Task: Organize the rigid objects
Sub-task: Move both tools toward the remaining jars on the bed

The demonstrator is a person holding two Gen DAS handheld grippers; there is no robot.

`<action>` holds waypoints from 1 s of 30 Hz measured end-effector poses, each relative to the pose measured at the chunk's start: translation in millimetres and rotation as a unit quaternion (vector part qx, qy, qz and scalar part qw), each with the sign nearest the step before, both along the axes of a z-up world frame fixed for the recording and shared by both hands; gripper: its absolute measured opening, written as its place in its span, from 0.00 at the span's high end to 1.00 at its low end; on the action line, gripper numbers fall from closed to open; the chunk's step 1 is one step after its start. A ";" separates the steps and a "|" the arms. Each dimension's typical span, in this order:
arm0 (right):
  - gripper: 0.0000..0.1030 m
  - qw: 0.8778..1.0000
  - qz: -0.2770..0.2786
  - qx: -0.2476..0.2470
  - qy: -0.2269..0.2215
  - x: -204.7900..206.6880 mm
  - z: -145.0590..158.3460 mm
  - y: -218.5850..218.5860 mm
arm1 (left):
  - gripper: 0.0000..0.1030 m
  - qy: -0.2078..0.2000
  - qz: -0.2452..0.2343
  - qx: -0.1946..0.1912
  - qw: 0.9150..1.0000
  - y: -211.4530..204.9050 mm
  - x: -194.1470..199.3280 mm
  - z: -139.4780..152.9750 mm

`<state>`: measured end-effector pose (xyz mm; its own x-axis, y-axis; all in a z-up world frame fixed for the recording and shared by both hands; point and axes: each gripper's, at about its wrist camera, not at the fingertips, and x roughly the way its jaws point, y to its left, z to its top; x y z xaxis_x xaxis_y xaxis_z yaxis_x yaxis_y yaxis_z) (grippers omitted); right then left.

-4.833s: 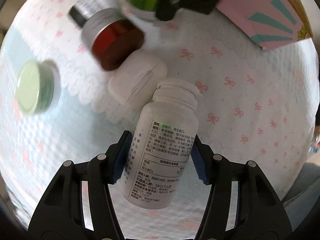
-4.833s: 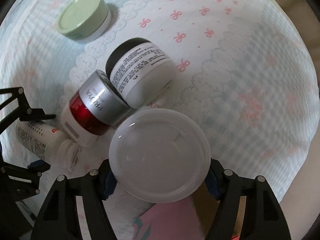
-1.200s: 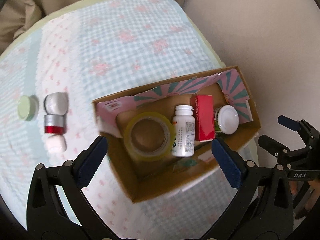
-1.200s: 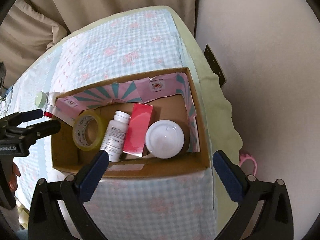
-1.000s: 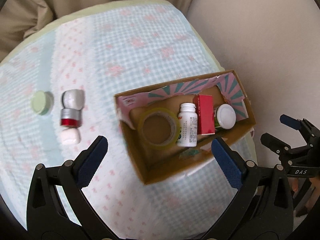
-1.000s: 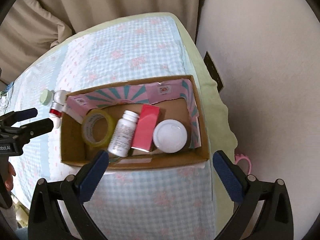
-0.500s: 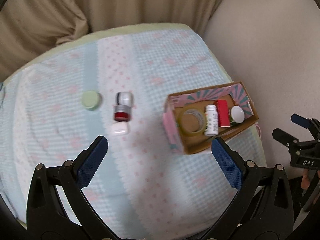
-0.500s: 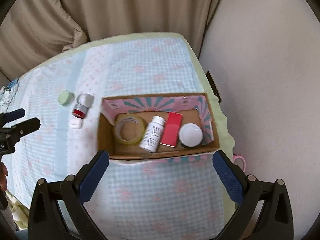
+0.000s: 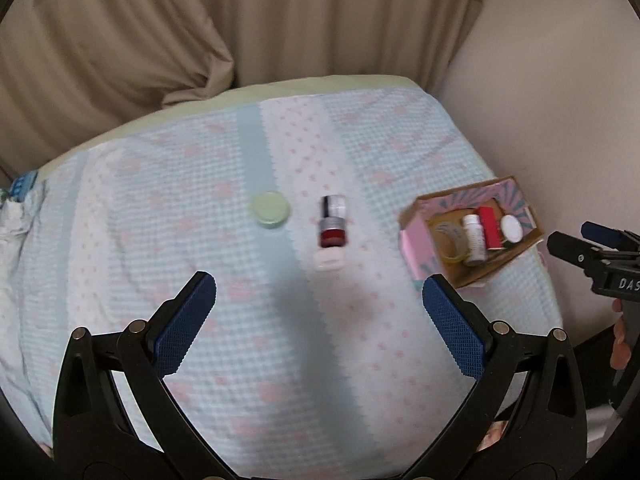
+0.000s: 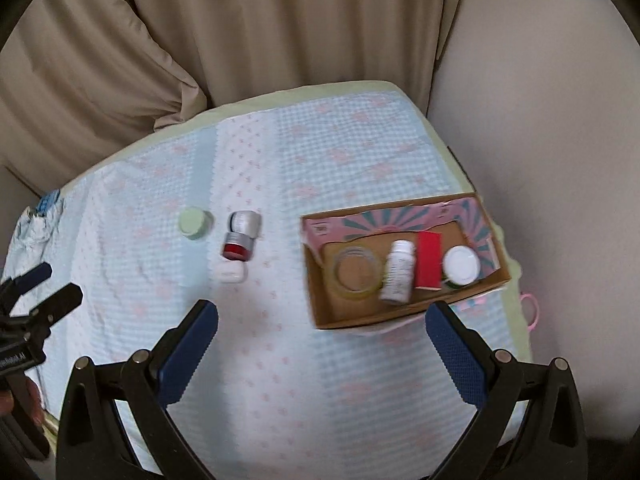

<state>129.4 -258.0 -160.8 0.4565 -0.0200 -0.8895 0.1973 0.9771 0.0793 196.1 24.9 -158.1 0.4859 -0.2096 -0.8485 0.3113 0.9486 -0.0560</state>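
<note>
The cardboard box sits ahead and to the right of the right hand-held gripper, holding a tape roll, a white bottle, a red carton and a white-lidded jar, side by side. The jar's body is mostly hidden below its lid. Ahead-left on the bench, a green-lidded jar stands apart from a tight row of three: a silver jar, a red-capped jar, a small white container, all blurred. Both hand-held grippers are released, jaws spread wide, empty. The left hand-held gripper hangs high above the bench, box off to its right.
</note>
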 end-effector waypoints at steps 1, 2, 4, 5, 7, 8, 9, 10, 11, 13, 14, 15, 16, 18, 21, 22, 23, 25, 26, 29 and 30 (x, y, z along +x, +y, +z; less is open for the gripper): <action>0.00 1.000 -0.002 0.004 -0.001 2.2 -0.4 8.5 | 0.00 0.001 0.000 0.001 1.000 10.6 3.2 -1.8; 0.00 1.000 -0.003 0.009 0.001 5.3 -2.0 19.2 | 0.00 0.002 0.000 0.003 1.000 17.7 4.8 -4.4; 0.00 1.000 -0.004 0.013 0.004 10.7 -4.8 36.5 | 0.00 0.005 0.000 0.006 1.000 33.4 11.9 -9.1; 0.00 1.000 -0.004 0.015 0.006 12.7 -6.7 43.6 | 0.00 0.007 0.000 0.007 1.000 39.6 14.7 -11.5; 0.00 1.000 -0.002 0.019 0.011 17.9 -12.3 58.1 | 0.00 0.010 -0.001 0.009 1.000 49.3 21.8 -16.0; 0.00 1.000 -0.001 0.022 0.013 21.7 -16.0 66.4 | 0.00 0.012 0.000 0.011 1.000 55.4 27.4 -19.4; 0.00 1.000 0.000 0.025 0.015 25.0 -19.1 72.9 | 0.00 0.014 0.001 0.012 1.000 59.5 32.2 -22.0; 0.00 0.999 0.001 0.027 0.017 28.2 -22.6 77.9 | 0.00 0.017 0.002 0.014 1.000 64.4 38.3 -25.5; 0.00 0.999 0.001 0.030 0.020 32.6 -26.9 83.7 | 0.00 0.019 0.003 0.015 1.000 66.8 43.4 -29.0; 0.00 0.999 0.001 0.036 0.026 41.8 -35.5 93.6 | 0.00 0.024 0.004 0.017 1.000 71.1 54.5 -35.5; 0.00 0.999 0.001 0.039 0.030 47.5 -40.6 97.0 | 0.00 0.026 0.005 0.018 0.999 72.3 60.4 -39.3; 0.00 0.999 0.000 0.043 0.033 53.7 -46.2 99.8 | 0.00 0.029 0.006 0.020 0.999 73.4 67.0 -43.5; 0.00 0.998 -0.001 0.047 0.036 58.2 -49.9 102.1 | 0.00 0.032 0.007 0.021 0.999 74.1 73.4 -47.0; 0.00 0.997 -0.004 0.058 0.042 69.8 -61.4 105.1 | 0.00 0.040 0.009 0.022 0.999 74.5 88.0 -58.6; 0.00 0.996 -0.004 0.069 0.053 88.8 -81.0 109.5 | 0.00 0.056 0.014 0.025 0.998 74.1 109.5 -81.9; 0.00 0.996 -0.004 0.073 0.058 95.2 -87.6 111.2 | 0.00 0.062 0.013 0.022 0.998 73.6 116.6 -90.1; 0.00 0.995 -0.005 0.078 0.062 103.9 -96.8 112.9 | 0.00 0.066 0.012 0.019 0.998 72.5 120.4 -96.3; 0.00 0.994 -0.007 0.087 0.069 116.9 -110.2 115.3 | 0.00 0.074 0.003 0.020 0.997 68.5 133.1 -115.2; 0.00 0.993 -0.006 0.090 0.073 125.4 -119.4 116.5 | 0.00 0.078 -0.002 0.026 0.997 65.5 140.3 -126.3; 0.00 0.991 -0.010 0.099 0.087 146.3 -144.2 115.9 | 0.00 0.088 -0.022 0.034 0.995 53.7 161.2 -159.7; 0.00 0.990 -0.012 0.103 0.091 151.9 -151.3 115.2 | 0.00 0.091 -0.029 0.038 0.995 49.3 168.7 -171.6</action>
